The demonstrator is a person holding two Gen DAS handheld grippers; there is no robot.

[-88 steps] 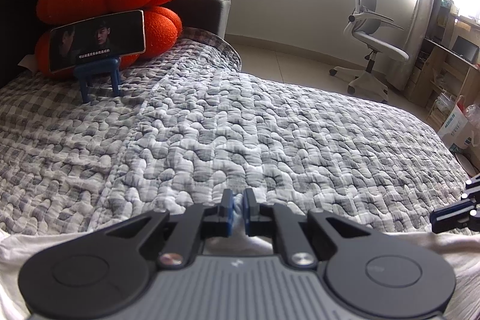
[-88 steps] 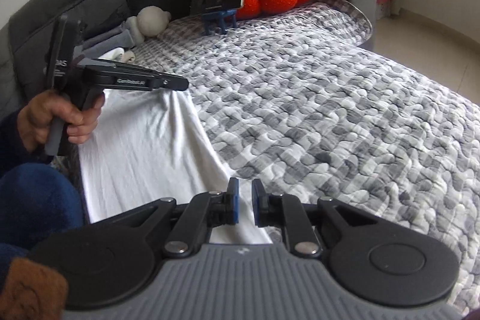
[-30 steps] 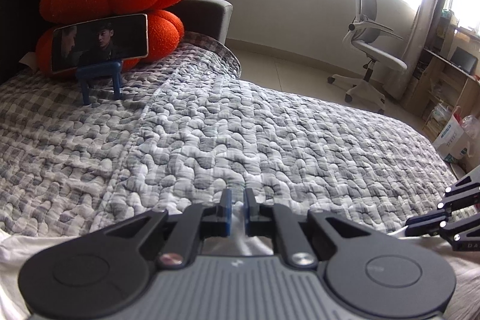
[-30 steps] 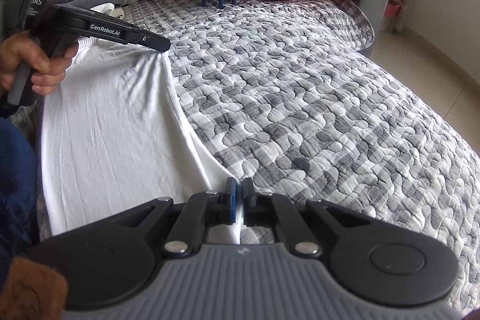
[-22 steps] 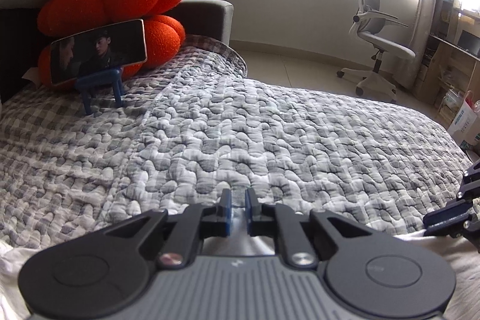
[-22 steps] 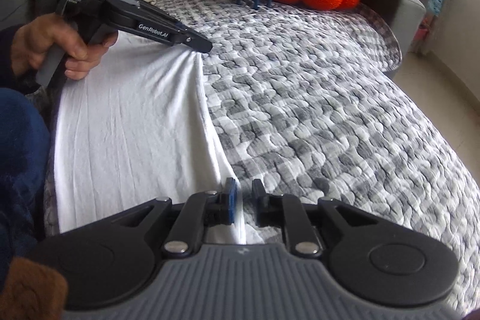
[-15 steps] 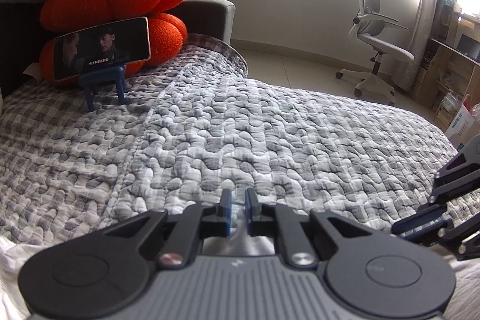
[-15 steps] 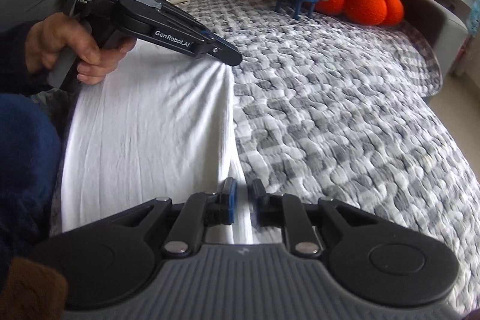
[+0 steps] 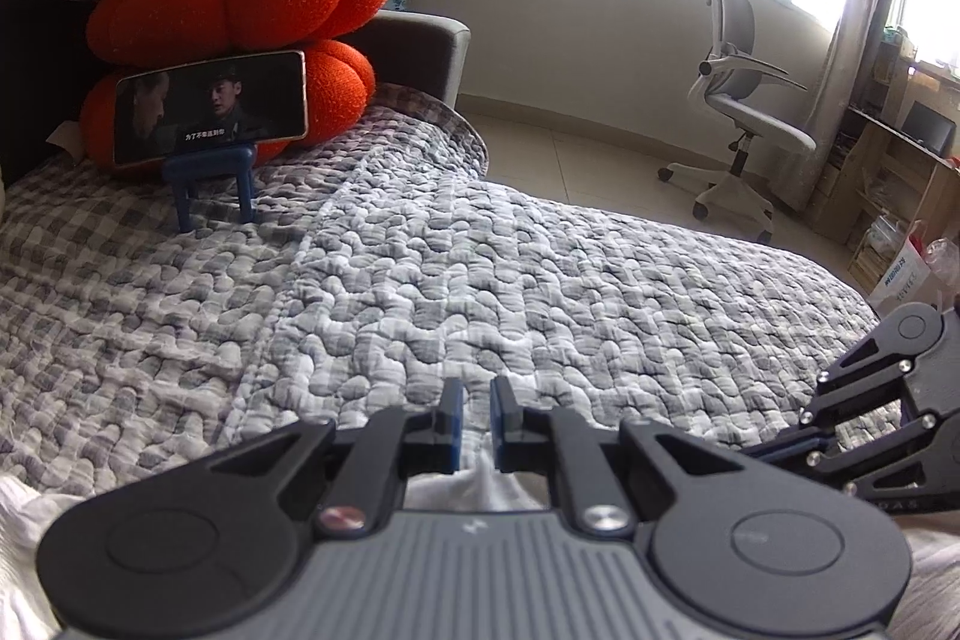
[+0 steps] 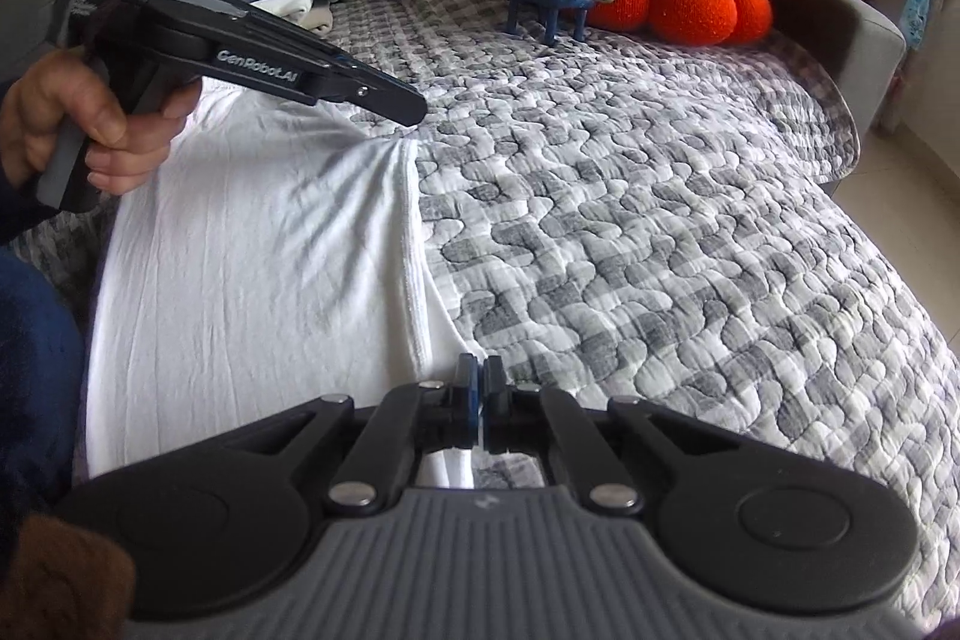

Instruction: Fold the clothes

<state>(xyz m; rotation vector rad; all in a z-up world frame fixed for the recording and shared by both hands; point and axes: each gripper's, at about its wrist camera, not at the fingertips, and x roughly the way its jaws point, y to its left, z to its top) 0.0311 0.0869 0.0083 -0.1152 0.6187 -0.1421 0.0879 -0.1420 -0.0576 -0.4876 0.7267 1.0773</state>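
Left wrist view: my left gripper (image 9: 475, 415) pinches white cloth (image 9: 480, 487) low at its tips, quilted bed (image 9: 540, 280) stretching ahead.

Right wrist view: my right gripper (image 10: 479, 400) is clamped on the same cloth's near corner — its hem runs straight away to the left gripper's corner. The cloth lies left of both; the fold, I judge, swings leftward.
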